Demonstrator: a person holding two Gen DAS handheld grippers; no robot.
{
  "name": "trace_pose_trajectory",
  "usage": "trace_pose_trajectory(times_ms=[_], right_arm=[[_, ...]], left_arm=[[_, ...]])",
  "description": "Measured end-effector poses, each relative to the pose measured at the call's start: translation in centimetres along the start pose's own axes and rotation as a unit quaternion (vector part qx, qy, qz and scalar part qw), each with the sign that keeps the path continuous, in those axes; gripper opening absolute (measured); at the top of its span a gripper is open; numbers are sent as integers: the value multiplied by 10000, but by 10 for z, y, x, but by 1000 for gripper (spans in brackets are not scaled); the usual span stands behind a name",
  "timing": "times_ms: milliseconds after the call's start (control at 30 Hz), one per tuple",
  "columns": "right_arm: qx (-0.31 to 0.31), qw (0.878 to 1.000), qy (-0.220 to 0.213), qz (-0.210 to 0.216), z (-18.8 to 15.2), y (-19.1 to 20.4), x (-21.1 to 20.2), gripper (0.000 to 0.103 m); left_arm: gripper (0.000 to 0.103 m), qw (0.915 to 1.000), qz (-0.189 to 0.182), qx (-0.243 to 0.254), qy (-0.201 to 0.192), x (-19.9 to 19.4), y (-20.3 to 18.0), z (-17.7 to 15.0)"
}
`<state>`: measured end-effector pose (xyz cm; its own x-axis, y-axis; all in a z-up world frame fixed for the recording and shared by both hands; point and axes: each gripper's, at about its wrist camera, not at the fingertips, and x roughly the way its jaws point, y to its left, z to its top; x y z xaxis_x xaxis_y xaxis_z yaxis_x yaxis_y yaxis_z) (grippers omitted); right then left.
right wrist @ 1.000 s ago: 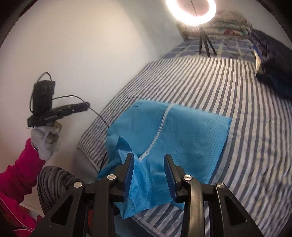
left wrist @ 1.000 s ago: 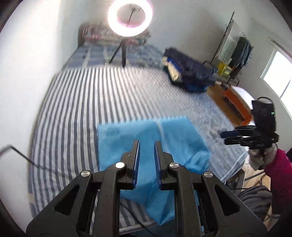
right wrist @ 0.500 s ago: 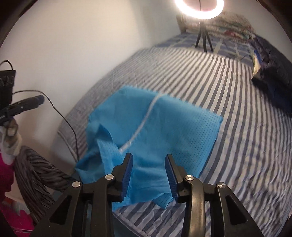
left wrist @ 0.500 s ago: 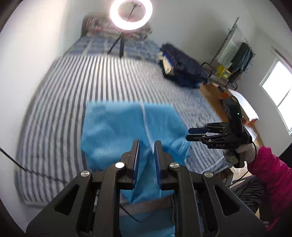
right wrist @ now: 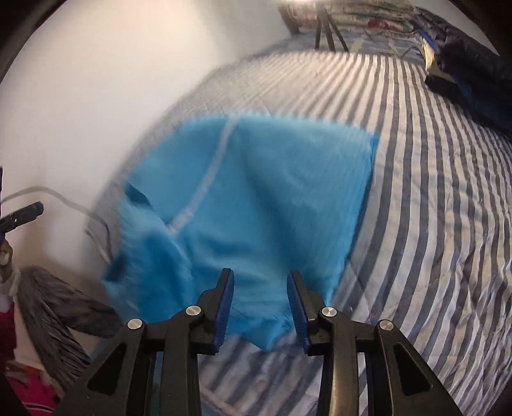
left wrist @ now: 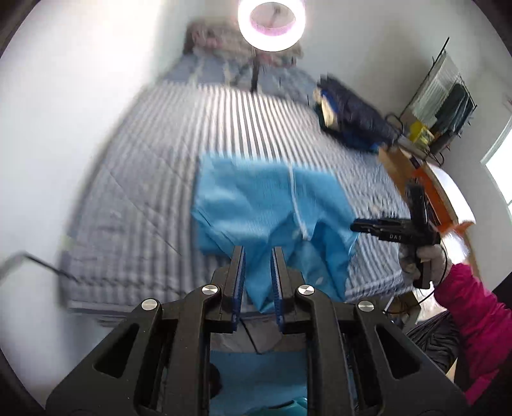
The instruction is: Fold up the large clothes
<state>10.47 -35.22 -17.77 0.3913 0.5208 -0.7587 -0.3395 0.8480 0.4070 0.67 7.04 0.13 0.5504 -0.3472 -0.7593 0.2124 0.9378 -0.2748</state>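
Observation:
A bright blue garment with a white zip lies on the striped bed, its near part hanging over the bed's front edge. My left gripper is open with a narrow gap and empty, just short of the hanging cloth. My right gripper is open and empty above the garment's near edge. In the left wrist view the right gripper shows at the garment's right side. The left gripper's tip shows at the far left of the right wrist view.
The blue-and-white striped bed cover fills the scene. A dark blue bundle lies at the bed's far right. A ring light on a tripod stands at the far end. A white wall runs along the left. A cable hangs by the bed's corner.
Both grippers have moved closer to the garment's near edge. The right gripper's jaws have opened wider. The garment lies as before.

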Motion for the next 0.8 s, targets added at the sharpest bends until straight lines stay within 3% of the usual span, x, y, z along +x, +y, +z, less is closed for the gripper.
trace_pose_trajectory(times_ms=[100, 167, 300, 333, 400, 533, 667, 800], right_arm=[[-105, 9986, -495, 159, 12, 13, -40, 36], [-162, 9958, -870, 246, 19, 22, -72, 38], [-281, 9859, -1648, 125, 15, 33, -113, 71], [-237, 9833, -1797, 172, 12, 33, -117, 73], [-198, 9857, -1646, 319, 13, 33, -110, 73], [-370, 9928, -964, 601, 16, 44, -73, 71], [-186, 9941, -443, 973, 15, 45, -41, 71], [-122, 9930, 36, 1175, 20, 47, -12, 71]], left_arm=[[16, 9995, 32, 81, -306, -49, -7, 13], [36, 9990, -10, 100, -447, -67, -11, 19], [42, 9972, -182, 166, -709, -69, -19, 24], [42, 9975, -260, 157, -635, -58, -21, 22], [42, 9979, -484, 56, -431, -30, -25, 15], [42, 9933, -1042, -292, 400, 65, -32, -20], [42, 9781, -1632, -785, 1022, 145, -47, -55], [42, 9681, -1878, -1106, 1234, 190, -58, -68]])
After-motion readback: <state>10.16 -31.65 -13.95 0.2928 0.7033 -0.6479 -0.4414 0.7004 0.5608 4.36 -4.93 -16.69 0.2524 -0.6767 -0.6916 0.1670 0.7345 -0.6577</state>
